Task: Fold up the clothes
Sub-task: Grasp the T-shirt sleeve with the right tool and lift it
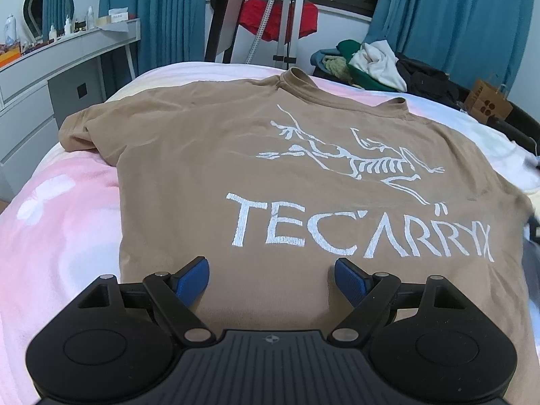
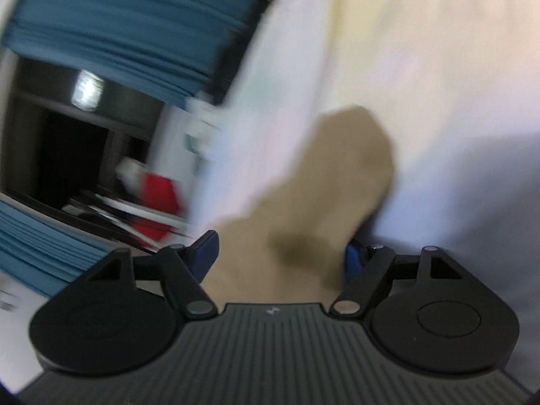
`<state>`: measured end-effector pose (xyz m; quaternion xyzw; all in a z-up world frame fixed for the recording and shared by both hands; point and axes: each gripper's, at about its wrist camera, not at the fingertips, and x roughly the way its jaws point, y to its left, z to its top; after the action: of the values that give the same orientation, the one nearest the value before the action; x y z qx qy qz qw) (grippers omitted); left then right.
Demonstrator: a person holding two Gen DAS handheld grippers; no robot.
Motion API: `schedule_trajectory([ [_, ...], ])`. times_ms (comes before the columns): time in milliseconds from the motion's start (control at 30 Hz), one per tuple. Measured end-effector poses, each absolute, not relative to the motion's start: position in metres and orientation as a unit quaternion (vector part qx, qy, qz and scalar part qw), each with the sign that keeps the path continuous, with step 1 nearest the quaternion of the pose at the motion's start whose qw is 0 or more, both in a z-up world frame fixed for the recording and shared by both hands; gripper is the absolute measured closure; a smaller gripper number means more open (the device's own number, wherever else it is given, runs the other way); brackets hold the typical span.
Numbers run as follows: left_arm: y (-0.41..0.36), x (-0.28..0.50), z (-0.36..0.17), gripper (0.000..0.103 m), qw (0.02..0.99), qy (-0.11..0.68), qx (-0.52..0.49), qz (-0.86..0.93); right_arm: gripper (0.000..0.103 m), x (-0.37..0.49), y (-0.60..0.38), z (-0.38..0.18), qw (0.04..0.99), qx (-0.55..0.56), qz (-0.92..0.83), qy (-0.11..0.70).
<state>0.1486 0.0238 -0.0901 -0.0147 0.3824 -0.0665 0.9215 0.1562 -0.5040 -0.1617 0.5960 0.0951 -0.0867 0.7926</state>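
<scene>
I see the tan cotton T-shirt (image 1: 209,155) with its white skeleton print and lettering spread flat on the pink-and-white bedspread (image 1: 57,222), collar pointing toward the far edge of the bed, one short sleeve bunched at the far left. My left gripper (image 1: 271,278) sits low over the shirt's near hem with its blue-padded fingers (image 1: 194,278) spread wide, nothing between them. My right-wrist view is heavily blurred: a flap of the same tan fabric (image 2: 341,175) runs up between the right gripper (image 2: 281,258) fingers, which stand well apart; one blue pad (image 2: 352,261) is just at the cloth's edge, but I cannot tell whether it presses on it.

Beyond the bed I see teal curtains (image 1: 158,10), a white dresser (image 1: 50,67) with bottles and boxes on top at the left, a metal stand with a red cloth (image 1: 270,17) draped behind it, a heap of mixed clothes (image 1: 374,64) at the right, and a brown paper bag (image 1: 487,103) near it.
</scene>
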Motion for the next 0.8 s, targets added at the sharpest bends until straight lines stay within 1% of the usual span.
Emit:
schedule_trajectory([
  [33,0.024,0.149,-0.090,0.020,0.921,0.382,-0.016,-0.067,0.027,0.162,-0.504,-0.159,0.799,0.594,-0.062,0.068],
  [67,0.024,0.150,-0.090,0.020,0.922,0.381,-0.017,-0.067,0.027,0.169,-0.504,-0.154,0.810,0.579,-0.062,0.065],
  [133,0.025,0.152,-0.088,0.020,0.924,0.377,-0.022,-0.065,0.027,0.188,-0.501,-0.149,0.837,0.530,-0.100,0.090],
  [200,0.027,0.155,-0.085,0.020,0.925,0.373,-0.030,-0.064,0.027,0.203,-0.502,-0.159,0.851,0.498,-0.121,0.115],
  [267,0.030,0.158,-0.081,0.020,0.927,0.369,-0.043,-0.060,0.032,0.211,-0.504,-0.165,0.857,0.485,-0.129,0.115],
  [300,0.031,0.159,-0.078,0.020,0.927,0.367,-0.049,-0.058,0.044,0.215,-0.505,-0.166,0.859,0.480,-0.135,0.116],
  [333,0.033,0.159,-0.075,0.020,0.928,0.364,-0.054,-0.060,0.069,0.220,-0.505,-0.167,0.860,0.475,-0.142,0.116],
  [367,0.036,0.158,-0.072,0.020,0.930,0.359,-0.056,-0.058,0.084,0.224,-0.505,-0.165,0.863,0.467,-0.151,0.118],
  [400,0.038,0.157,-0.069,0.020,0.932,0.354,-0.059,-0.056,0.089,0.228,-0.499,-0.157,0.871,0.446,-0.164,0.124],
  [500,0.047,0.153,-0.058,0.020,0.934,0.348,-0.069,-0.050,0.090,0.233,-0.468,-0.111,0.914,0.344,-0.182,0.115],
  [667,0.070,0.140,-0.039,0.020,0.939,0.330,-0.086,-0.040,0.090,0.253,-0.385,-0.033,0.967,0.140,-0.183,0.109],
  [733,0.080,0.135,-0.033,0.020,0.942,0.323,-0.089,-0.034,0.090,0.252,-0.345,-0.018,0.977,0.083,-0.163,0.107],
  [800,0.089,0.130,-0.026,0.020,0.944,0.315,-0.092,-0.027,0.090,0.257,-0.312,-0.012,0.982,0.055,-0.144,0.113],
])
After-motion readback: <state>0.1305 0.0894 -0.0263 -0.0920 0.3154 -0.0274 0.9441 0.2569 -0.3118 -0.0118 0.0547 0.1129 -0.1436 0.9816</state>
